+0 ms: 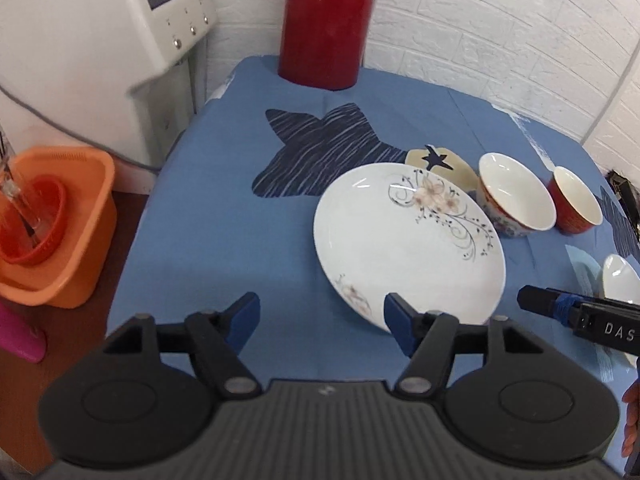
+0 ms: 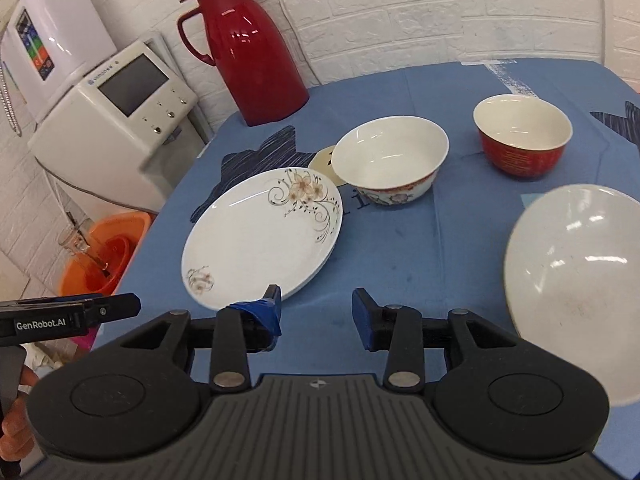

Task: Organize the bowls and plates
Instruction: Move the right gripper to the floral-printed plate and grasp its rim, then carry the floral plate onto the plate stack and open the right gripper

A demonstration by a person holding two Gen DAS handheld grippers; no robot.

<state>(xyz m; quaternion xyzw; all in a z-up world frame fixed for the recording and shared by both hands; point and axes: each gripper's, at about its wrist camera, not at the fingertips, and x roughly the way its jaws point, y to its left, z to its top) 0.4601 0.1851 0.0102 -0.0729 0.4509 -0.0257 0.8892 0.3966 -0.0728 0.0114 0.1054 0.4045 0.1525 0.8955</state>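
A white flowered plate [image 1: 404,240] [image 2: 264,236] lies on the blue tablecloth. Behind it stand a white bowl with a floral band [image 1: 516,194] [image 2: 390,158] and a red bowl [image 1: 576,200] [image 2: 522,134]. A plain white plate [image 2: 576,280] [image 1: 622,276] lies at the right. My left gripper [image 1: 320,316] is open and empty, its right finger at the flowered plate's near rim. My right gripper [image 2: 318,312] is open and empty, just in front of that plate's near edge; it shows in the left wrist view [image 1: 568,312] too.
A red thermos jug [image 1: 324,20] [image 2: 248,48] stands at the table's back. A white appliance [image 1: 92,40] [image 2: 116,120] stands to the left. An orange basin [image 1: 48,224] [image 2: 104,260] sits low beside the table's left edge.
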